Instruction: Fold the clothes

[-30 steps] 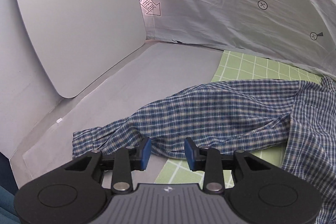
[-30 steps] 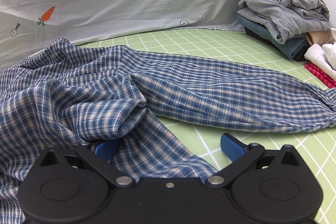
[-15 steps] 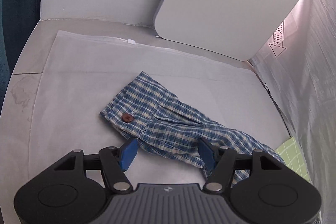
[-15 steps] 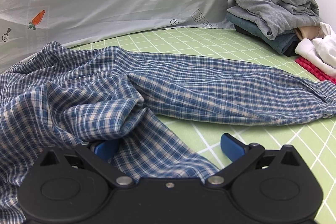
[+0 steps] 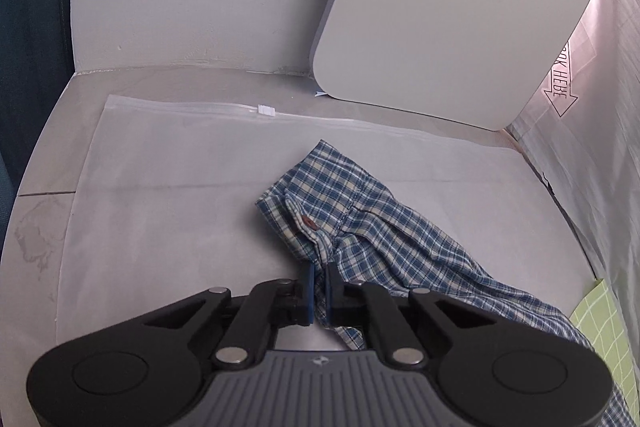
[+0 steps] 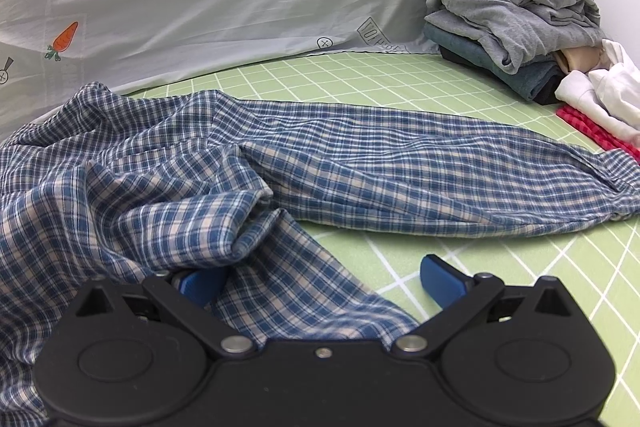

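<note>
The table (image 5: 168, 211) had a grey top at its left end, with a clear zip bag (image 5: 180, 147) lying flat on it. A sleeve cuff (image 5: 320, 203) of the checked shirt (image 6: 160, 179) rested on this bag. The rest of the surface was covered by a green mat (image 6: 400, 83) with white grid lines. The shirt was spread over the mat, crumpled in the middle, with the other sleeve (image 6: 440, 171) stretched to the right. At the far right corner stood a pile of folded clothes (image 6: 516, 23), and near it lay a white cloth (image 6: 600, 95) on a red one (image 6: 588, 131).
</note>
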`<state>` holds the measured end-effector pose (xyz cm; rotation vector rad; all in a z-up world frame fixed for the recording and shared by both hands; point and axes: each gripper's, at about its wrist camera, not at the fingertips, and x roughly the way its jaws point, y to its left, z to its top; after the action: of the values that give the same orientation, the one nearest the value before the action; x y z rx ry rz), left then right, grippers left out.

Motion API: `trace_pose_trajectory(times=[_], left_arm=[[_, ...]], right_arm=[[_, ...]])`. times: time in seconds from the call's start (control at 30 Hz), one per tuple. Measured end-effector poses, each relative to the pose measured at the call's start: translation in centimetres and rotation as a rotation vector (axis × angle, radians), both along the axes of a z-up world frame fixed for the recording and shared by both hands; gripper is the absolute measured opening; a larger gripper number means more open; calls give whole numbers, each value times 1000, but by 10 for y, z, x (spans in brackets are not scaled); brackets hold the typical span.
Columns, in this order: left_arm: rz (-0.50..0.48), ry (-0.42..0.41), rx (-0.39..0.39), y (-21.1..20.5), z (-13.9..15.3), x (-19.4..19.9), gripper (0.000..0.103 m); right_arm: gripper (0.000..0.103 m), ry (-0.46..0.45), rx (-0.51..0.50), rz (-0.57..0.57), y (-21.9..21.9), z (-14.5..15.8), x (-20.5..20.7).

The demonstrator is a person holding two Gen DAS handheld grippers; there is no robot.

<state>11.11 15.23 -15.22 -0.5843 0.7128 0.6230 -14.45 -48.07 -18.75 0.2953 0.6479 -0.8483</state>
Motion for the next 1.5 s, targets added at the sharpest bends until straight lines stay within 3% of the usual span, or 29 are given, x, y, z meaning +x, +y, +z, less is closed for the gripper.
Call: trace_pose_trajectory(times=[0.13, 0.3, 0.37, 0.43, 0.5, 0.57, 0.7, 0.8, 0.93, 1.07, 1.2, 1.27, 1.3, 1.33, 1.37, 1.4, 1.5], left_arm=[[-4, 37, 50, -3, 7, 3, 8], [-101, -5, 98, -27, 31, -2, 28], [-136, -32, 124, -38, 43, -6, 31], [-196, -69, 161, -58, 58, -9, 38], [-292, -87, 201, -79, 70, -5, 41], [-414, -92, 225, -107, 78, 5, 42], [-651, -75, 198, -175, 78, 35, 44], [-844, -73, 136, -234, 70, 56, 44], [-1019, -74, 52, -307, 56, 82, 44], [-1184, -78, -19, -377, 42, 108, 44], [-1315, -45, -11, -442, 25, 136, 44], [-1331, -41, -7, -455, 21, 148, 42], [-1335, -41, -5, -460, 19, 154, 42], [-1339, -41, -3, -465, 18, 159, 42], [-1343, -41, -1, -469, 16, 165, 35], [-1347, -41, 1, -474, 14, 171, 21], [-1358, -41, 7, -488, 10, 188, 8]], right_arm=[[103, -1, 0, 1, -1, 0, 0], [103, 4, 20, 4, -6, 3, 0], [103, 55, 46, 32, -9, 11, 8], [103, 57, -36, 53, -2, 28, 13], [103, 16, -123, 124, 6, 53, 20], [103, -8, -147, 200, 7, 69, 35], [103, -57, -89, 284, 2, 74, 80], [103, -113, -44, 328, -1, 73, 119], [101, -175, 27, 388, -4, 71, 176], [87, -157, 111, 467, -4, 65, 233], [56, -70, 193, 561, -8, 48, 280], [51, -18, 237, 591, -12, 37, 298], [42, -4, 254, 600, -14, 33, 303], [25, -5, 270, 612, -17, 29, 307], [17, -6, 286, 625, -20, 26, 311], [12, -21, 290, 628, -24, 25, 313], [8, -53, 292, 652, -36, 23, 327]])
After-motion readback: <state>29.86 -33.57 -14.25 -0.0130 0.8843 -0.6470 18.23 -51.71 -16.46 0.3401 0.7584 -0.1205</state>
